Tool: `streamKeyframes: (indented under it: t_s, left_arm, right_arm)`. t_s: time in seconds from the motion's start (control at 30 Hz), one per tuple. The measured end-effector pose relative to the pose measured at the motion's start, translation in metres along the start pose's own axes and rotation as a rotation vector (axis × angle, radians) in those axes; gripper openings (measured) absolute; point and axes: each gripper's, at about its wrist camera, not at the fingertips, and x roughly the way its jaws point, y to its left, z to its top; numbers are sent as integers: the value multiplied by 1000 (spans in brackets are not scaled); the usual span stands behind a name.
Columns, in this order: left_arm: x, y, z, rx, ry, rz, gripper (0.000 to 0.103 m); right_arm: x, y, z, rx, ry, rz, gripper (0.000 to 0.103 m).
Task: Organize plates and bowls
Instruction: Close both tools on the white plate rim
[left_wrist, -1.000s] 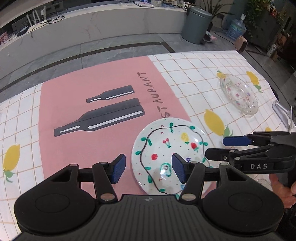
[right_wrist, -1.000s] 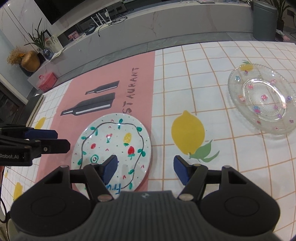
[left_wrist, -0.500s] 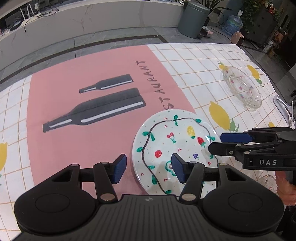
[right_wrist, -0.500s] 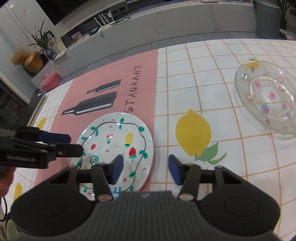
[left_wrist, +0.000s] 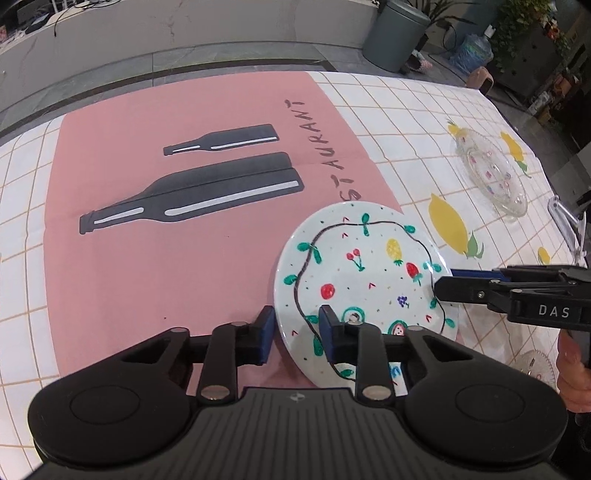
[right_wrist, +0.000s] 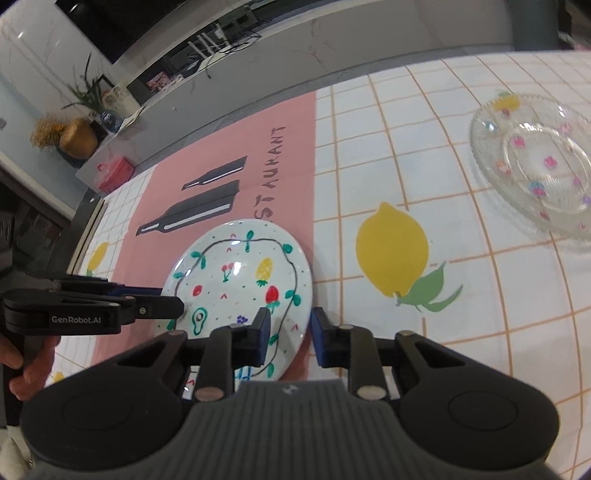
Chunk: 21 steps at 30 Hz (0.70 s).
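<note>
Left wrist view looks down on a printed tablecloth with a pink panel bearing two black bottle shapes and lettering, and yellow lemons on a white grid. The painted plate, white with fruit drawings and a wavy black line, lies partly on the pink panel and partly on the white grid, close in front of both tools. The left gripper straddles the plate's near left rim: one blue pad sits outside the edge over the cloth, the other over the plate's face. Its jaws have just been closing, with the rim between them, but a gap remains beside the rim, so I cannot tell whether the pads press on it. From the right wrist view the right gripper does the same at the plate's near right rim, one pad over the painted face and one beyond the edge; its jaws have also just been closing around the rim, and whether they bite I cannot tell. Each tool appears side-on in the other's camera, its tip at the plate's edge, with part of a hand behind it. A clear glass plate with small coloured flowers rests well apart to the right, on the white grid.
</note>
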Motion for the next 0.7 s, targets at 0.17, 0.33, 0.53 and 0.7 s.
streamKeyframes:
  t_s: [0.17,0.33,0.53,0.7]
  left_arm:
    - [-1,1,-2,-19,-24,-21,32]
    - [-1,-2,-4,9,-42,-11,32]
    - [0,4,0,-62,-24,-27,31]
    - [0,7,1,-90,-23,-11,20]
  right_arm:
    - [-2,-6,-1,51,0,33,23]
    - [-2,-19,2,146,15,74,19]
    - [-2,-31,2,215,31,131,18]
    - [-4,-36,-2,237,23,130,5]
